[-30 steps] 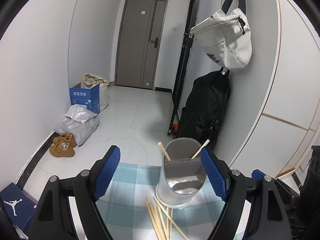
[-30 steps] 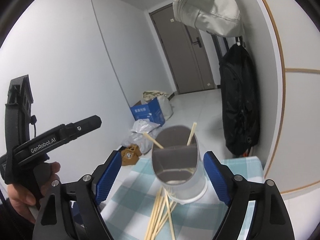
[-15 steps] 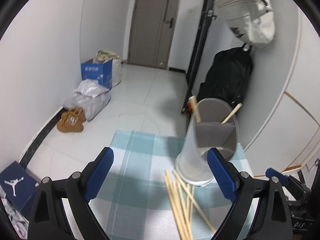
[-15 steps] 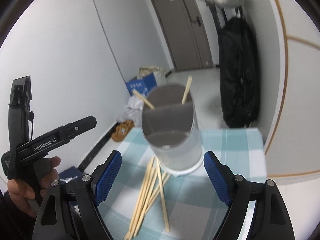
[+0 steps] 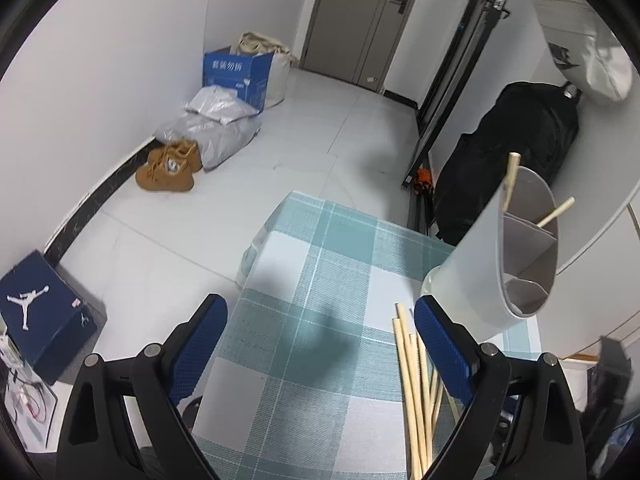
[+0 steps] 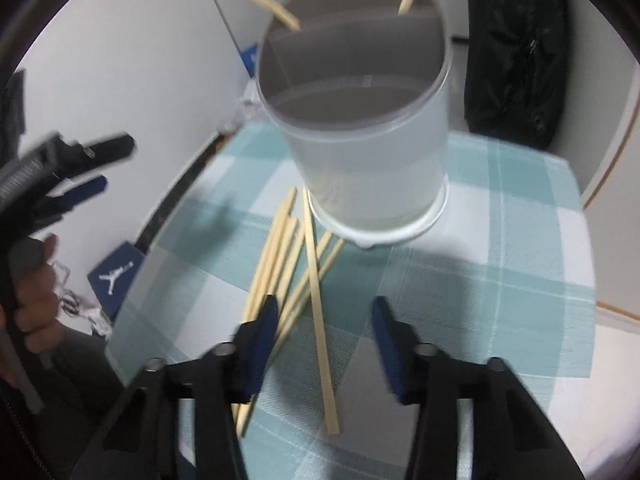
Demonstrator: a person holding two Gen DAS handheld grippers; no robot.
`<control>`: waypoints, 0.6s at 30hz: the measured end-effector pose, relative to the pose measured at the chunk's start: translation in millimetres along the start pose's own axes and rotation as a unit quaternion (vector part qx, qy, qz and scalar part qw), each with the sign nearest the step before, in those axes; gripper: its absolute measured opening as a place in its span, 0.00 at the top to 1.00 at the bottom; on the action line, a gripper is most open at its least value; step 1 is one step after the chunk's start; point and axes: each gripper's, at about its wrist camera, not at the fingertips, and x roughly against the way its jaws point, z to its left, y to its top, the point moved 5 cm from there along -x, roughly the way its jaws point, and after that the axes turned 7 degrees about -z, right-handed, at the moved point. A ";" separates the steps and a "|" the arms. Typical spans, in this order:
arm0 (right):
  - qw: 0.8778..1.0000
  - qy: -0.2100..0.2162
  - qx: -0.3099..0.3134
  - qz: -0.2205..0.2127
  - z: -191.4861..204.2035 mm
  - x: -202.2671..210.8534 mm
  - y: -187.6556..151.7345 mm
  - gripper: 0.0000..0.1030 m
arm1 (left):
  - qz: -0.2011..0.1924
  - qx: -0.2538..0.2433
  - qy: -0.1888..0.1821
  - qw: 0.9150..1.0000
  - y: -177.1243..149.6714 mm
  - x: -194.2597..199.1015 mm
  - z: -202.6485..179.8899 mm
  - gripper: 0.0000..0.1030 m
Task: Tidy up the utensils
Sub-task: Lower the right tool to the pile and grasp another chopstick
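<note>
Your right gripper (image 6: pixel 324 340) is closing, pads not touching yet, around one chopstick (image 6: pixel 318 312) running lengthwise toward the holder (image 6: pixel 360 128); left gripper (image 5: pixel 320 344) stays wide, empty.

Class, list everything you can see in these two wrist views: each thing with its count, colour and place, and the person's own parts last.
Utensil holder: one, pale grey, divided, upright on the cloth.
Chopsticks in holder: two, light wood, leaning out.
Loose chopsticks: several, light wood, lying before the holder.
Tablecloth: one, teal and white check.
Boots: a pair, tan, on the floor by the wall.
Shoebox: one, navy, on the floor.
Backpack: one, black, against the wall.
Left tool: open, empty.
Right tool: closing over one loose chopstick, not yet gripping.
Hand: holds the left tool's handle.
</note>
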 end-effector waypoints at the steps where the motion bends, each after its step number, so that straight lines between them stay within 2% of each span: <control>1: 1.000 0.003 0.001 0.013 1.2 -6.8 -2.6 0.71 | 0.002 0.002 -0.001 1.000 1.0 -1.4 1.4 0.11; 8: 0.998 -0.011 0.040 0.044 13.5 -28.9 -12.5 0.74 | 0.014 0.005 0.000 1.000 0.2 -3.0 5.3 0.11; 11: 0.997 -0.020 0.065 0.046 20.0 -27.6 -16.4 0.95 | 0.024 0.007 0.001 1.000 -1.1 -6.0 7.8 0.11; 18: 0.994 -0.041 0.073 0.072 12.0 -8.4 -34.6 0.95 | 0.058 -0.007 0.010 0.998 -9.2 -16.5 2.2 0.11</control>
